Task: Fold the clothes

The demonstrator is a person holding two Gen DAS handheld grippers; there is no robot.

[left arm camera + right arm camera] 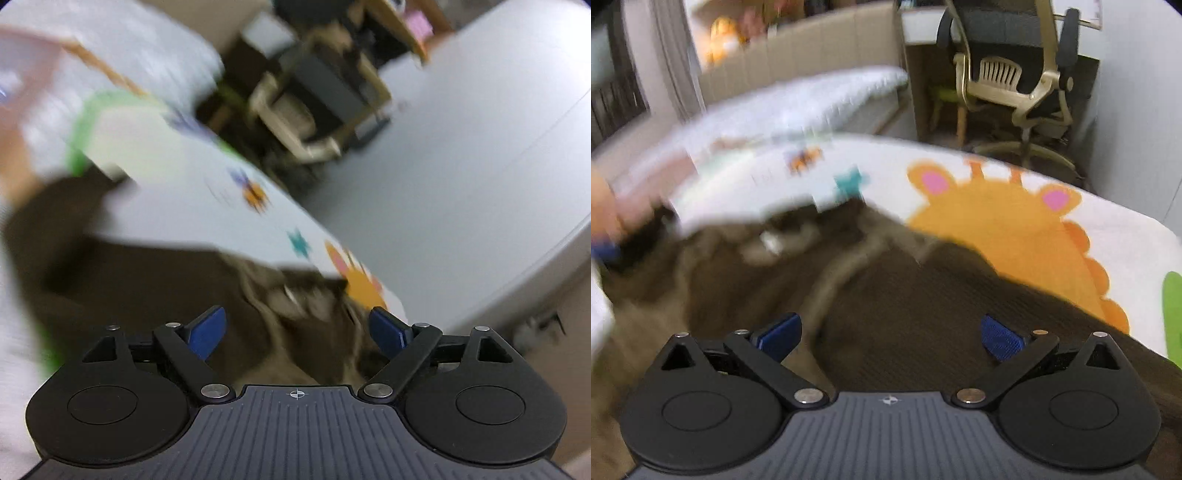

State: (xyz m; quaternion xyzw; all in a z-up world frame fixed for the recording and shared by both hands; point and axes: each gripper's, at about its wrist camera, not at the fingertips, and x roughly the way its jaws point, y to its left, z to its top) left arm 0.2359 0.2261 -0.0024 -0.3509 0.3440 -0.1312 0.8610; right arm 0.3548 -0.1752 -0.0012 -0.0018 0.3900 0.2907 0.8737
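A white play mat [1126, 236] printed with cartoon animals covers the surface, and both wrist views are smeared by motion blur. On it lies a dark brown garment [923, 302], the largest thing in view: it spreads across the near part of the mat, its far edge running over the lower half of a big orange lion print [1004, 225] toward the mat's right edge, while its lighter, tan-coloured inner side and a curved neckline [831, 280] show rumpled toward the left. Beyond the mat's far edge stand a pale office chair [1015, 77] with a dark mesh back and, to its left, a white quilted mattress [820, 99]. Smaller prints, a teal star [849, 181] and an orange bee [805, 157], sit near the far edge of the mat. The right gripper [892, 334] hangs over the brown cloth with its blue pads spread wide apart and nothing pinched between them. The left gripper [297, 330] is likewise spread wide above the crumpled, lighter part of the garment [303, 306], close to the mat's edge, its pads clear of the cloth. At the left margin of the right wrist view a blurred hand [605, 206] shows.
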